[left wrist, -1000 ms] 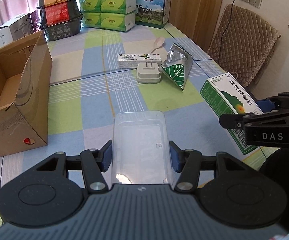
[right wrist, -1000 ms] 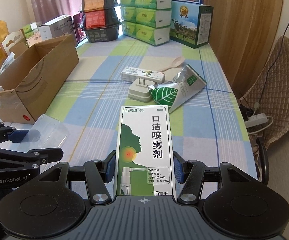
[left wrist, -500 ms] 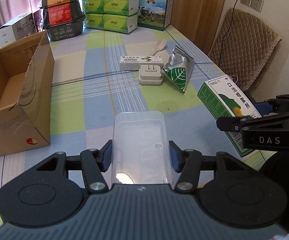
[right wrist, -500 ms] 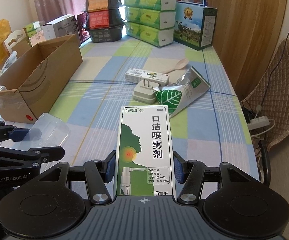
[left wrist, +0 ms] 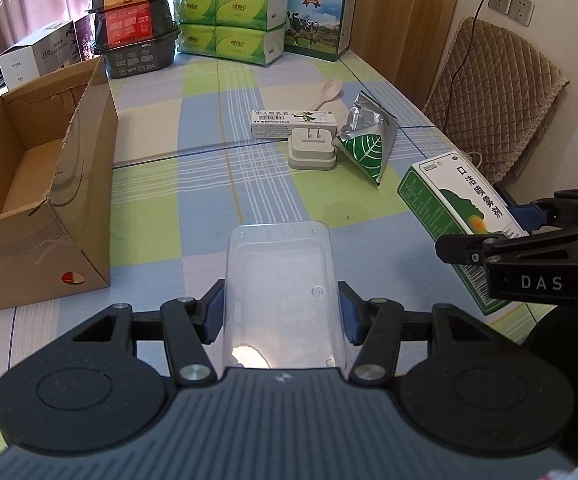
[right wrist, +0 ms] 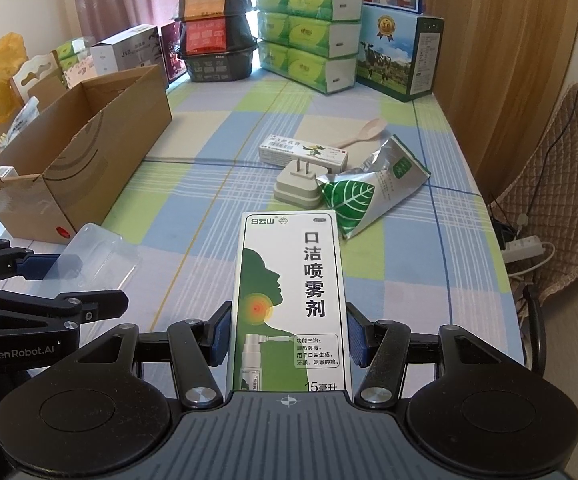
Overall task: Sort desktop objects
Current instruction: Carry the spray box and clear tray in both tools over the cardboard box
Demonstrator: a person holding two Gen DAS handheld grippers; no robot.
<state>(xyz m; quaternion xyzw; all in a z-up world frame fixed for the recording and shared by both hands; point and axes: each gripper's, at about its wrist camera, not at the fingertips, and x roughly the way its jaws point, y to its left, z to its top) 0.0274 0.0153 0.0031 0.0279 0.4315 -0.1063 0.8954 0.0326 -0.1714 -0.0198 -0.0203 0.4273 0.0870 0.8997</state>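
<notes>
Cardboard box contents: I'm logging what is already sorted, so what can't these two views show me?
- cardboard box floor: left wrist view, partly cut by the frame edge; right wrist view, hidden behind its wall.
- spray box near end: hidden by the right gripper body.

Cardboard box [left wrist: 41, 184] interior partly hidden

Matte black linkage on both grippers [left wrist: 281, 314] [right wrist: 287, 334], blue finger pads [left wrist: 213, 312], silver pivot screws, "DAS" and "GenRobot.AI" lettering stamped white.
</notes>
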